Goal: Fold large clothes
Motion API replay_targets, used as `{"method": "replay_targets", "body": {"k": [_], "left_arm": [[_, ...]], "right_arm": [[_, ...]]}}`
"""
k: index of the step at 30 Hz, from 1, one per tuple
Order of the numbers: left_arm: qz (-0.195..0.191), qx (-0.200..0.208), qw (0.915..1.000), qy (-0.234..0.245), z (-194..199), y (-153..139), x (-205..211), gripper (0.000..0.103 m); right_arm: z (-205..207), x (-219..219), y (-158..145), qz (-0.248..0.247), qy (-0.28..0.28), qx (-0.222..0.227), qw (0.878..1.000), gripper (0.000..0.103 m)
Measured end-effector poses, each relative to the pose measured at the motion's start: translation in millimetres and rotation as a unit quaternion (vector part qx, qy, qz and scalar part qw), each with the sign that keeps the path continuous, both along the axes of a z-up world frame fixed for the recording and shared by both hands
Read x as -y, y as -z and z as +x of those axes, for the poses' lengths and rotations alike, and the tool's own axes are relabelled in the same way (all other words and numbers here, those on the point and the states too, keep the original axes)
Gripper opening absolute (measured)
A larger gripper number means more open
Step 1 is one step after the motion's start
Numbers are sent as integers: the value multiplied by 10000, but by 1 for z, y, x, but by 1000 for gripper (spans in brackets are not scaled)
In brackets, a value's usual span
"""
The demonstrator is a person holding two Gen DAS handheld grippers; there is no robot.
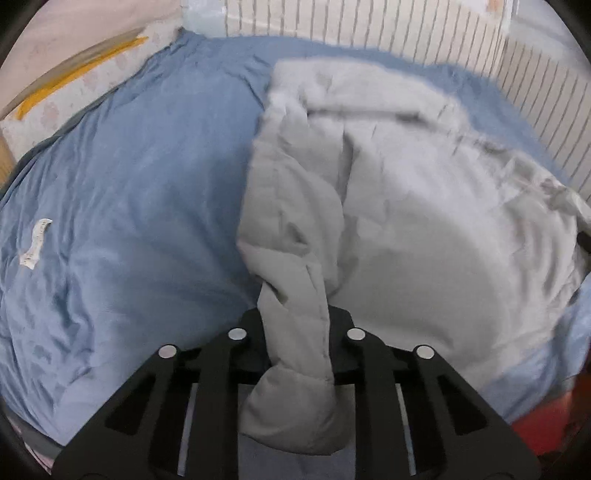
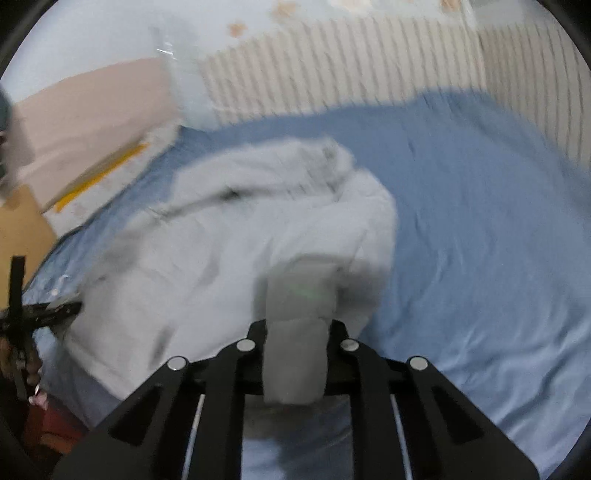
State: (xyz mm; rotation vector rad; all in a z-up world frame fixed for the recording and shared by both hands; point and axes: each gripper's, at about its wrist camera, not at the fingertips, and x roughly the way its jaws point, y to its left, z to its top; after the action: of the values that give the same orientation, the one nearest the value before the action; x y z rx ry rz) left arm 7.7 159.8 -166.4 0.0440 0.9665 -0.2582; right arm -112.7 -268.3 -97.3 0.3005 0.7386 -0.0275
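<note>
A large grey padded garment [image 1: 406, 192] lies crumpled on a blue bedsheet [image 1: 129, 206]. My left gripper [image 1: 295, 317] is shut on a twisted fold at the garment's near edge, and the cloth bulges out behind the black fingers [image 1: 255, 325]. In the right wrist view the same grey garment [image 2: 236, 229] spreads to the left over the blue sheet [image 2: 480, 206]. My right gripper [image 2: 297, 328] is shut on another bunched fold of its near edge, lifted off the bed. At the left edge of that view the other gripper [image 2: 40, 310] shows dark against the cloth.
A cream ribbed wall panel [image 1: 369, 26] runs behind the bed. A pink board with a yellow strip [image 1: 74, 74] stands at the far left. A white label [image 1: 37, 242] lies on the sheet at left. Something red [image 1: 546, 424] sits at the near right edge.
</note>
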Motion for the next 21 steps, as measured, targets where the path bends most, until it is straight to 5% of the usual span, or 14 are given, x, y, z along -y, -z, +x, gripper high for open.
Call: {"method": "replay_targets", "body": {"k": [4, 7, 9, 12, 14, 15, 21], "left_arm": [[280, 16, 9995, 118, -16, -3, -10, 19], [319, -362, 9987, 170, -14, 34, -11, 30], [395, -352, 9986, 39, -11, 43, -7, 37], [477, -315, 9983, -60, -12, 38, -6, 49], [428, -370, 9984, -70, -13, 35, -10, 74], [347, -407, 9985, -102, -13, 34, -12, 77], [58, -590, 9981, -194, -29, 41, -20, 78]], "right_arm": [[-16, -4, -23, -417, -160, -73, 9990, 12], [-14, -3, 15, -531, -68, -746, 9958, 14], [-12, -6, 49, -630, 73, -1216, 9906, 25], [-17, -3, 61, -472, 458, -1280, 9896, 41], [-21, 2, 56, -428, 628, -1235, 9894, 54], [-22, 3, 54, -451, 649, -1234, 9892, 56], [-36, 13, 56, -255, 614, -1434, 9874, 57]]}}
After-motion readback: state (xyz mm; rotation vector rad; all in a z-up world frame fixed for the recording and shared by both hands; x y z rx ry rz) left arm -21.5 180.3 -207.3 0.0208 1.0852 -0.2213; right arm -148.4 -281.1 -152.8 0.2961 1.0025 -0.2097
